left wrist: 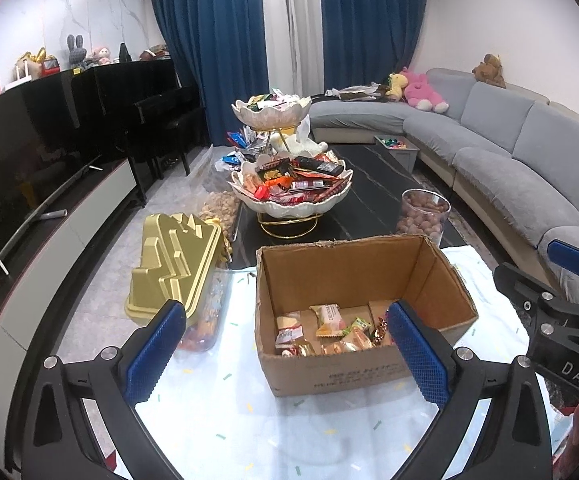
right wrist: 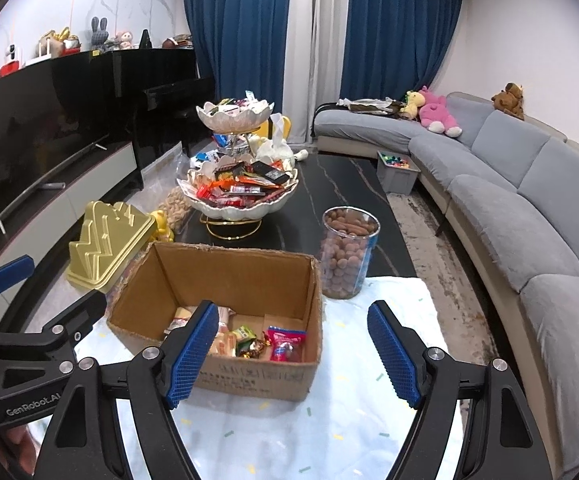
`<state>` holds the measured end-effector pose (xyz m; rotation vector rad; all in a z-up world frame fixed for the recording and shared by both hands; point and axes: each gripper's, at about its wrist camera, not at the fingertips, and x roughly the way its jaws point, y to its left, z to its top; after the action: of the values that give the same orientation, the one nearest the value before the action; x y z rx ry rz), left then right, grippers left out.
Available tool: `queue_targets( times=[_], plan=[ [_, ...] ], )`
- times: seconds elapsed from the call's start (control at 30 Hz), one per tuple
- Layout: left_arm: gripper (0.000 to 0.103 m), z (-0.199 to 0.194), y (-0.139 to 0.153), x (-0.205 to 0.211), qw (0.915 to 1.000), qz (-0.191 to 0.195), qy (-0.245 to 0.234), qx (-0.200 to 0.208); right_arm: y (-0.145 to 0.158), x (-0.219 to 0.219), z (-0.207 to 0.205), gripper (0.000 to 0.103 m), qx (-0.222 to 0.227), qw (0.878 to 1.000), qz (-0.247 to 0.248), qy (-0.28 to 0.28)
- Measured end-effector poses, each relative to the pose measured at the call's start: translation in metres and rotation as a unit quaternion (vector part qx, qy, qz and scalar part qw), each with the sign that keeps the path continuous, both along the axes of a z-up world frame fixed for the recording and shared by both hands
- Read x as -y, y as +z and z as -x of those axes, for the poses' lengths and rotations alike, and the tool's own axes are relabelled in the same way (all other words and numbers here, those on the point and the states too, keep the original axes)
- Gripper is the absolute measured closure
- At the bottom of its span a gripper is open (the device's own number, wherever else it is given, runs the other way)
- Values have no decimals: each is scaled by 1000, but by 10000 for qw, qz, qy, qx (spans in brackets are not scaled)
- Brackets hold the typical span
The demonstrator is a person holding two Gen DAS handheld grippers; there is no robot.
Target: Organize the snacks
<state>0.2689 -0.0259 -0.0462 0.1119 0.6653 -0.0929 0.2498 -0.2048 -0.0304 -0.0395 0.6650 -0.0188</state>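
Left hand-held gripper [left wrist: 285,354] spread wide, blue pads apart, nothing between them; poised just in front of the near wall of the cardboard box [left wrist: 331,376]. Right hand-held gripper [right wrist: 293,354] likewise wide open and holding nothing, hanging over the box's near right corner [right wrist: 249,380], left pad [right wrist: 189,354] overlapping the box opening, right pad over the pale cloth [right wrist: 349,412].

Open box resting on the cloth at the near end of the dark counter [right wrist: 329,196]. Wrapped snacks [left wrist: 329,330] scattered loosely on the box floor: a pale orange-and-white pack, a green packet, a gold-foil sweet, a few red-and-white ones; from the right wrist view, a pink bag [right wrist: 285,342] lying at the right end of the pile.

Further back on the counter, a two-tier white petal-shaped tray [left wrist: 289,208] on a gold stand, both levels heaped with more snack packs. Clear round jar of brown nuts [right wrist: 347,256] standing just beyond the box's far right corner, at the edge of the cloth. Gold stepped lid [left wrist: 173,264] tilted on a clear container to the left of the box. Grey sofa [left wrist: 509,152] along the right, with a pink plush toy [left wrist: 425,90] on the far seat.
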Motion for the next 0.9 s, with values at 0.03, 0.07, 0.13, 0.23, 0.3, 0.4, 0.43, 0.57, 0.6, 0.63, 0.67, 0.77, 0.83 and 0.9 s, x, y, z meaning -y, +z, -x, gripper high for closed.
queue_targets(
  times=[0.03,0.07,0.13,0.23,0.3,0.4,0.43,0.57,0.6,0.63,0.67,0.77,0.83,0.9],
  plan=[
    [0,4,1,0,10000,7,12,2,1,1,3,25,5,10000,-1,-15],
    [0,8,3,0,10000,15,30,10,2,2,5,25,13,10000,-12,-23],
    [0,18,6,-1,9999,13,110,67,4,2,13,25,26,10000,-30,-40],
    [0,30,9,-2,9998,-14,199,95,6,4,25,25,21,10000,-45,-59],
    [0,37,12,-3,9997,-35,217,87,7,4,34,25,10,9999,-66,-74],
    [0,51,12,-2,9998,-25,218,1,9,7,47,25,-5,9999,-114,-96],
    [0,54,12,-3,9998,-15,215,-17,9,8,52,25,-15,9998,-137,-107],
    [0,74,11,-3,9997,42,194,-106,9,10,69,25,-70,9997,-196,-103],
    [0,78,11,-3,9997,53,190,-117,8,10,74,25,-80,9997,-208,-99],
    [0,83,11,-3,9997,58,186,-123,8,10,79,25,-89,9997,-214,-96],
    [0,88,11,-3,9997,53,180,-132,8,11,85,25,-102,9997,-217,-97],
    [0,103,10,-4,9996,82,214,-152,7,11,100,25,-128,9996,-230,-100],
    [0,111,10,-5,9995,125,225,-180,7,10,108,25,-143,9996,-229,-98],
    [0,119,9,-7,9993,158,239,-221,8,10,118,25,-145,9996,-206,-100]
  ],
)
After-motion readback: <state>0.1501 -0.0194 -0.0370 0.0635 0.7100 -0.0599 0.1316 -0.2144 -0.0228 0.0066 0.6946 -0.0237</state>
